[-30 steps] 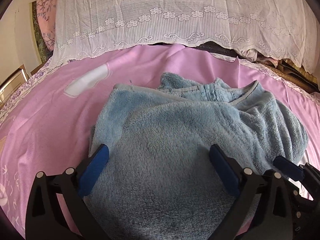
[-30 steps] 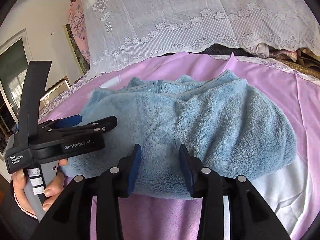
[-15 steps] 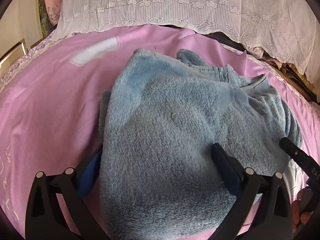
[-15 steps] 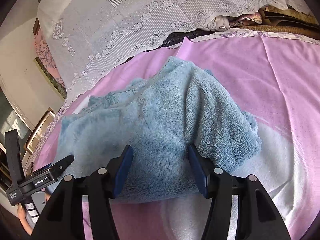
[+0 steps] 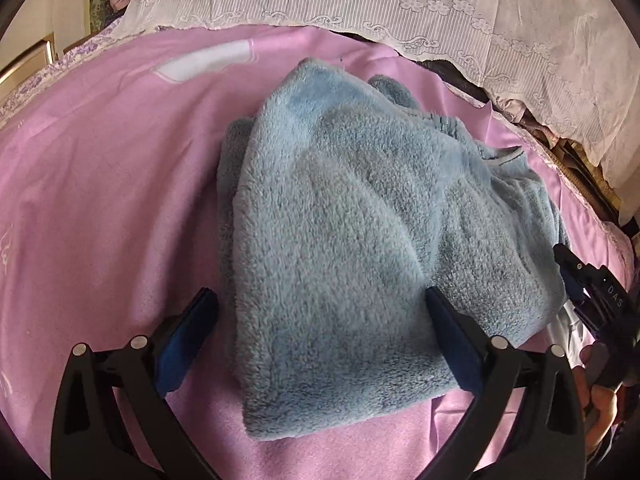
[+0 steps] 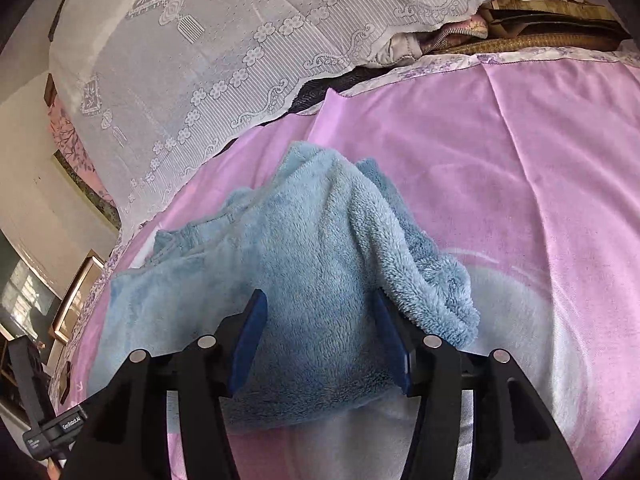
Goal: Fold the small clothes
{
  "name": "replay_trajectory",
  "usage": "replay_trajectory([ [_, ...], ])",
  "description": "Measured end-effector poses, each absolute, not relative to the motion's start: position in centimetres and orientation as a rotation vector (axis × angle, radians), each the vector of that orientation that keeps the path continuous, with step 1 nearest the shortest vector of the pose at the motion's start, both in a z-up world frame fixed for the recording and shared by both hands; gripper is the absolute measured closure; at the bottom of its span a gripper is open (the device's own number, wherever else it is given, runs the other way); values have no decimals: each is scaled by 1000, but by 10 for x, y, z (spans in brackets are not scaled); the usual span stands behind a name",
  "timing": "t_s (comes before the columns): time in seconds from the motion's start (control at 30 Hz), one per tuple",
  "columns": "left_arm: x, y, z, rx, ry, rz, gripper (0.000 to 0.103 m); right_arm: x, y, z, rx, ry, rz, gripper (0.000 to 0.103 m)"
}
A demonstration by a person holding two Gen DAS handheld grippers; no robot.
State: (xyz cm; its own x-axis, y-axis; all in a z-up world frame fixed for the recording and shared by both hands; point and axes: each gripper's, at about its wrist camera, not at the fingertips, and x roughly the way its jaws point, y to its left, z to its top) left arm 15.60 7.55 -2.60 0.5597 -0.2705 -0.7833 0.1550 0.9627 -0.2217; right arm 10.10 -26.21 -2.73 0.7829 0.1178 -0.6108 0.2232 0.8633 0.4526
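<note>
A light blue fleece garment (image 5: 360,240) lies bunched and partly folded on the pink bed sheet (image 5: 100,180). My left gripper (image 5: 320,320) is open, its blue pads straddling the garment's near edge from above. My right gripper (image 6: 320,320) is open, its pads on either side of a raised fold of the same garment (image 6: 312,248). The right gripper also shows at the right edge of the left wrist view (image 5: 592,292). The left gripper's handle shows at the lower left of the right wrist view (image 6: 52,432).
A white lace cover (image 5: 400,8) hangs over stacked items along the back of the bed; it also shows in the right wrist view (image 6: 240,40). Picture frames (image 6: 76,292) stand at the left by a wall. A white patch (image 6: 520,340) is printed on the sheet.
Both grippers have moved in over the garment and tilted down. The right gripper's jaws have widened around the raised fold. The garment is bunched more compactly than before.
</note>
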Motion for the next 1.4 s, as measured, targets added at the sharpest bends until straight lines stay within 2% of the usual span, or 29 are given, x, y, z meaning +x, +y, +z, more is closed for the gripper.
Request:
replay_trajectory([
  [0.1, 151, 77, -23, -142, 916, -245, 4, 98, -256, -25, 496, 669, -78, 46],
  [0.27, 119, 81, 10, -134, 708, -233, 5, 84, -255, -12, 478, 576, -99, 46],
  [0.33, 113, 78, 15, -126, 685, -266, 5, 85, -255, -12, 472, 586, -100, 46],
  [0.5, 144, 57, -25, -30, 927, -255, 4, 100, -247, -22, 429, 687, -97, 40],
  [0.6, 149, 74, -25, -143, 944, -301, 4, 101, -241, -21, 403, 690, -79, 30],
  [1.0, 116, 74, -8, -115, 796, -213, 4, 67, -256, -14, 523, 591, -62, 30],
  [1.1, 110, 70, -15, -120, 854, -226, 4, 56, -256, -16, 535, 613, -67, 30],
  [1.2, 112, 76, -27, -158, 928, -221, 4, 53, -267, -34, 597, 729, -94, 26],
  [1.4, 85, 81, -28, -179, 913, -180, 5, 22, -269, -32, 628, 704, -77, 25],
])
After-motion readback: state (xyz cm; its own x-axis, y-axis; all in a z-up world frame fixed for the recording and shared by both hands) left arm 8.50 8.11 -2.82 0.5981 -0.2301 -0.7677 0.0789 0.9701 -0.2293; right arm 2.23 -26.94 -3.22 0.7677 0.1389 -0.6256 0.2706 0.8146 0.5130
